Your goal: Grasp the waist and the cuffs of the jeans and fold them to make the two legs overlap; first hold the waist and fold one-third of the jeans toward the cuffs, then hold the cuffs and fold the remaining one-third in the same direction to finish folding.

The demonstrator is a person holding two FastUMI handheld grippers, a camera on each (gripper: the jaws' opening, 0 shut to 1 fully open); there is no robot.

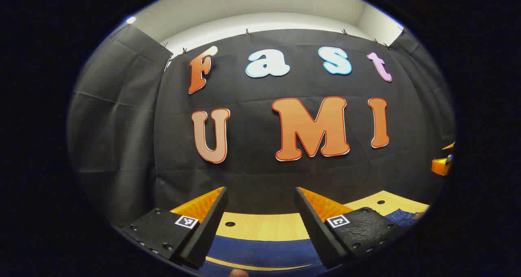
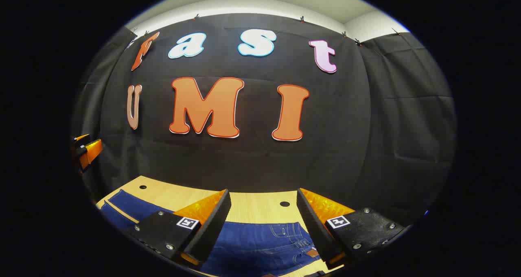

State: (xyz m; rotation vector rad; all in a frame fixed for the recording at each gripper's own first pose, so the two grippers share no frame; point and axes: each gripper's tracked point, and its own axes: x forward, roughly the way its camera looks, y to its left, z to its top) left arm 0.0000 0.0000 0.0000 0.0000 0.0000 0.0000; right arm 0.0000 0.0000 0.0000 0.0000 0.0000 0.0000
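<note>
Denim is what lies nearest you: the dark blue jeans with orange stitching (image 2: 260,244) lie spread flat on the pale wooden tabletop (image 2: 252,206), and in the right gripper view your right gripper (image 2: 263,224) hangs just above them with its jaws wide apart and nothing between them. Between its two fingers you can see the stitched pockets and what looks like the waistband end of the jeans, with a small brown patch near the right finger; from there the blue cloth runs off to your left, and a thin pale line crosses it at the far left where the table shows through. In the left gripper view your left gripper (image 1: 260,224) also stands with its jaws apart, empty, raised over a plain stretch of the same jeans (image 1: 260,252), and a stitched bit of denim peeks out past its right finger. Beyond the cloth in both views the wooden tabletop carries a few small round dark holes (image 2: 284,204) and ends at the black cloth booth wall (image 2: 252,159), which is clipped up along its top edge. Above that wall sits a white ceiling band (image 1: 252,8). At the far edge of each view you catch an orange part of the other gripper, too small to tell how it stands.
</note>
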